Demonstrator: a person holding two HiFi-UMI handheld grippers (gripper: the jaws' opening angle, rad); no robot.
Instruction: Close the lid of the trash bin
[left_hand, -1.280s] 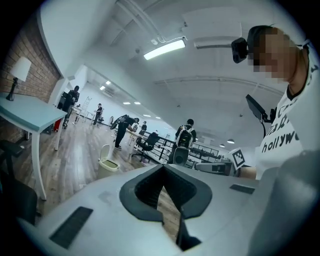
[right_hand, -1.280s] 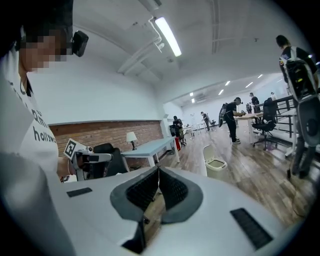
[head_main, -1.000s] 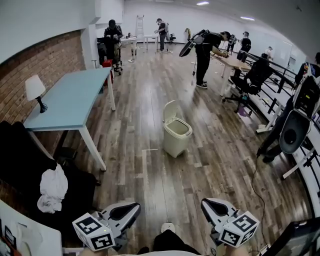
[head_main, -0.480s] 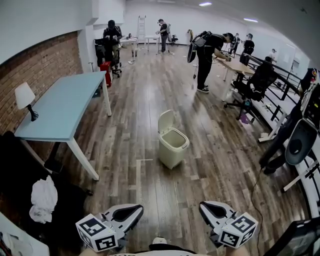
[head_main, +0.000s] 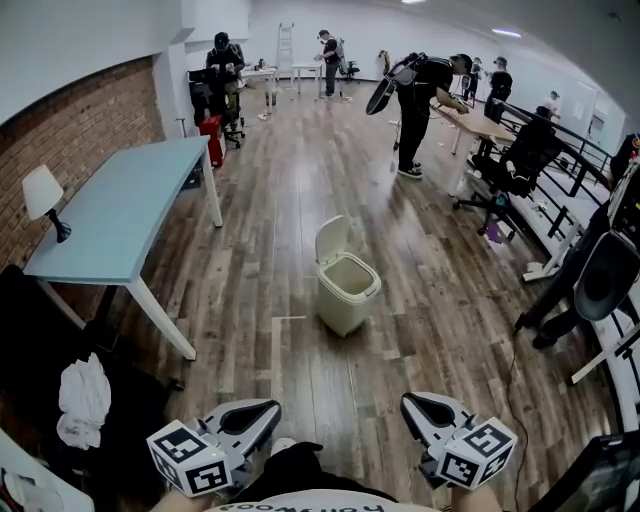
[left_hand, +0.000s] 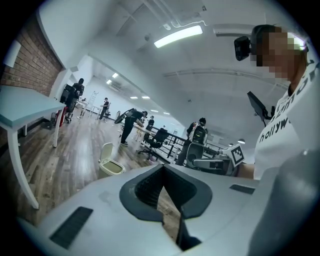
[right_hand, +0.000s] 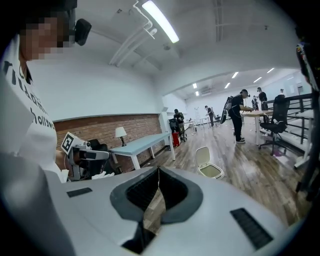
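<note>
A cream trash bin (head_main: 345, 291) stands on the wood floor in the middle of the room, its lid (head_main: 331, 239) tilted up and open at the back. It is also small in the left gripper view as the bin (left_hand: 109, 165) and in the right gripper view as the bin (right_hand: 208, 170). My left gripper (head_main: 262, 413) and right gripper (head_main: 418, 409) are held low near my body, well short of the bin. Both are shut with their tips meeting and nothing held.
A light blue table (head_main: 125, 205) with a lamp (head_main: 44, 196) runs along the brick wall at left. A white cloth (head_main: 82, 397) lies on dark furniture at lower left. Office chairs (head_main: 515, 165), a desk and several people stand farther back and right.
The view has shifted forward and the bin sits a little nearer and lower in the head view. Both grippers stay low and shut.
</note>
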